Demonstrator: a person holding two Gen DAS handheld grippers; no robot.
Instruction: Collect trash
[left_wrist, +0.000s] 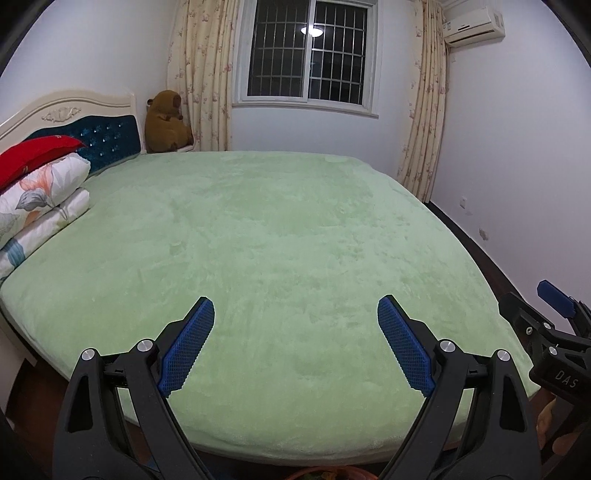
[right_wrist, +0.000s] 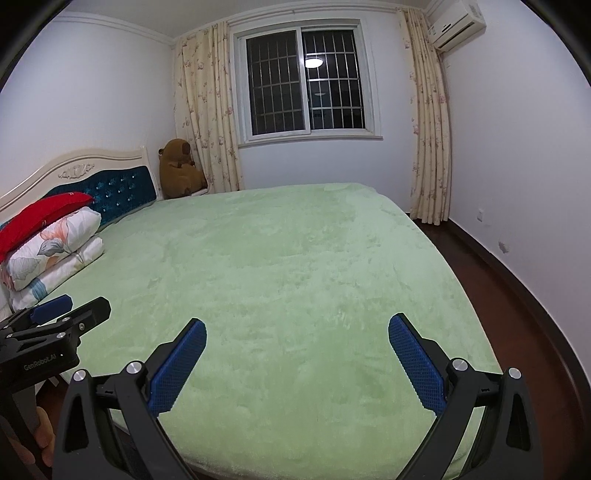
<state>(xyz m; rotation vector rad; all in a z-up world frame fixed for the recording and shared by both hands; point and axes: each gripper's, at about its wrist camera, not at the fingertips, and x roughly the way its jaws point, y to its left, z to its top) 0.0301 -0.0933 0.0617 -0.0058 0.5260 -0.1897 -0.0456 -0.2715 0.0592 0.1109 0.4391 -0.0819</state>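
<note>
My left gripper (left_wrist: 295, 306) is open above the near edge of a bed with a pale green plush cover (left_wrist: 266, 236), and nothing is between its blue pads. My right gripper (right_wrist: 297, 326) is also open and empty over the same green cover (right_wrist: 280, 266). Each gripper shows at the edge of the other's view: the right gripper (left_wrist: 554, 295) at the far right, the left gripper (right_wrist: 61, 306) at the far left. I see no trash on the bed. At the very bottom of the left wrist view an orange rim (left_wrist: 325, 472) peeks out below the bed edge.
Folded floral quilts (left_wrist: 40, 199) topped by a red pillow (left_wrist: 33, 155) lie by the headboard (left_wrist: 92, 133) at left. A brown plush toy (left_wrist: 166, 122) sits in the corner. Curtains and a barred window (left_wrist: 310, 51) fill the far wall. Dark floor (right_wrist: 517, 295) runs along the bed's right side.
</note>
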